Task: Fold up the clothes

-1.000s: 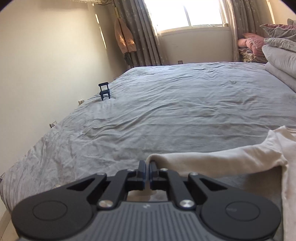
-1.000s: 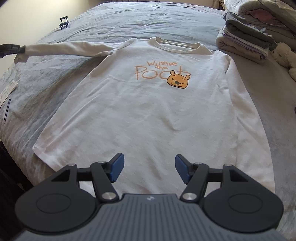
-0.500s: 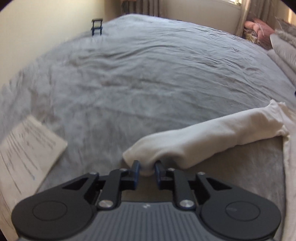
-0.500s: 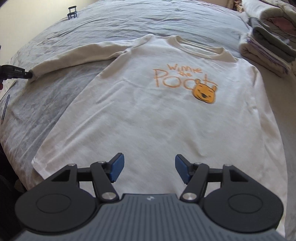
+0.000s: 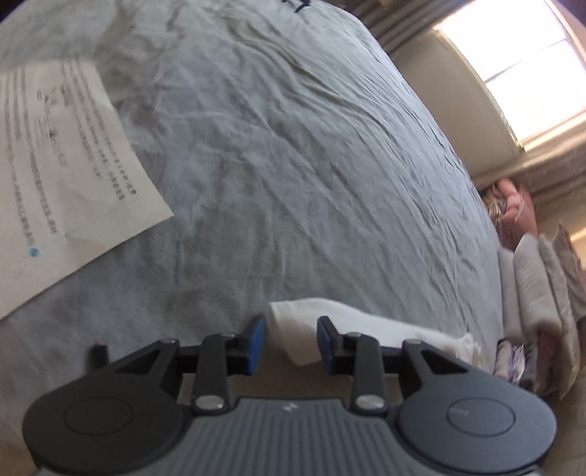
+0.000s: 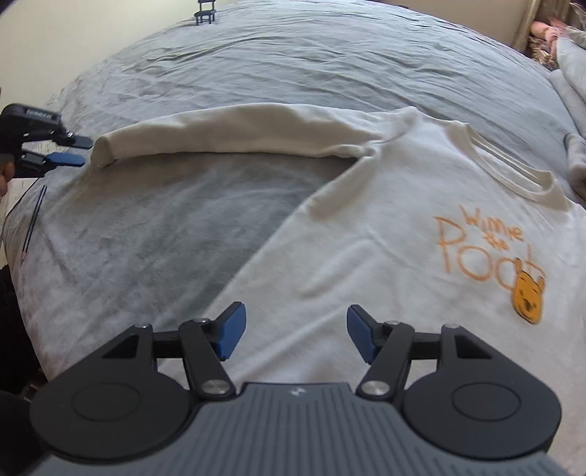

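Left hand-held gripper (image 6: 78, 151) gapes beside sleeve cuff (image 6: 104, 152); its own view crops the shirt (image 6: 384, 263).

The cream-white long-sleeved cotton shirt (image 6: 384, 263) fills the right of the right wrist view, printed with orange hand-drawn lettering (image 6: 479, 249) and an orange-yellow bear face (image 6: 527, 300) with dark features at the right edge. Beneath it, the wrinkled grey-blue bedsheet (image 6: 293, 66) is plain. A small dark navy chair-shaped stand (image 6: 204, 11) sits at the top edge. In the left wrist view, a white paper sheet (image 5: 62, 172) at upper left carries blurred black text and one blue dot. The left gripper (image 5: 289, 344) and right gripper (image 6: 295, 331) are black with ribbed grey bodies and blue pads (image 6: 229, 331)
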A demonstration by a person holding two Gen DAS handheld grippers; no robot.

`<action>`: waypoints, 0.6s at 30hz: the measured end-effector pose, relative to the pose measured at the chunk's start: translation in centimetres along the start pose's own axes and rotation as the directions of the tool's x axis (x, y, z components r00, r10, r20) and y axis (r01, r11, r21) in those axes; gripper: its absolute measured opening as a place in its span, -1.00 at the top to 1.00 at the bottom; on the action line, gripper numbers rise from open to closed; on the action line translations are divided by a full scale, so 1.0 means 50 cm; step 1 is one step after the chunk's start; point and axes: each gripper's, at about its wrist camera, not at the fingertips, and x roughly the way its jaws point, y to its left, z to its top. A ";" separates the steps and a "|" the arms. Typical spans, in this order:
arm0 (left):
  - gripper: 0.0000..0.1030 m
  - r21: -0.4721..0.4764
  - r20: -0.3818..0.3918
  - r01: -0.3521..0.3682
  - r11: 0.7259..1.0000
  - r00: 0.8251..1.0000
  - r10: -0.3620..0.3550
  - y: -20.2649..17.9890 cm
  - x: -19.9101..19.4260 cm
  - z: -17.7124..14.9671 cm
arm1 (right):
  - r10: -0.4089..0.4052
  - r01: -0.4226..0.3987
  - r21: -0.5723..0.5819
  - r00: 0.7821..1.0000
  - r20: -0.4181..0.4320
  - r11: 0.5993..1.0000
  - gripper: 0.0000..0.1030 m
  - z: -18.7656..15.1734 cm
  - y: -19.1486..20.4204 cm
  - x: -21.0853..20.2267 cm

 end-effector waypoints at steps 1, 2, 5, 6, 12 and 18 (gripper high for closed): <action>0.38 -0.014 -0.002 0.000 1.000 1.000 0.000 0.003 0.013 0.004 | 0.003 -0.003 -0.006 1.000 -0.005 1.000 -0.26 0.004 0.007 0.006; 0.40 -0.026 -0.003 0.003 1.000 1.000 -0.003 0.005 0.025 0.007 | 0.004 -0.004 -0.011 1.000 -0.010 1.000 -0.26 0.007 0.010 0.011; 0.86 0.000 0.023 -0.011 1.000 1.000 0.011 -0.012 0.043 0.002 | -0.006 0.006 -0.027 1.000 -0.019 1.000 -0.26 0.019 0.018 0.025; 0.95 0.013 0.035 -0.019 1.000 0.999 0.019 -0.019 0.047 -0.001 | -0.011 0.011 -0.026 1.000 -0.018 1.000 -0.26 0.024 0.017 0.028; 0.96 0.148 0.297 -0.068 0.987 0.955 0.022 -0.079 0.001 0.002 | -0.048 0.047 0.003 0.999 0.017 0.999 -0.26 0.058 -0.006 0.038; 0.95 0.261 0.356 -0.122 0.958 0.934 0.022 -0.103 0.000 0.019 | -0.077 0.072 0.068 0.995 0.066 0.995 -0.26 0.096 -0.042 0.043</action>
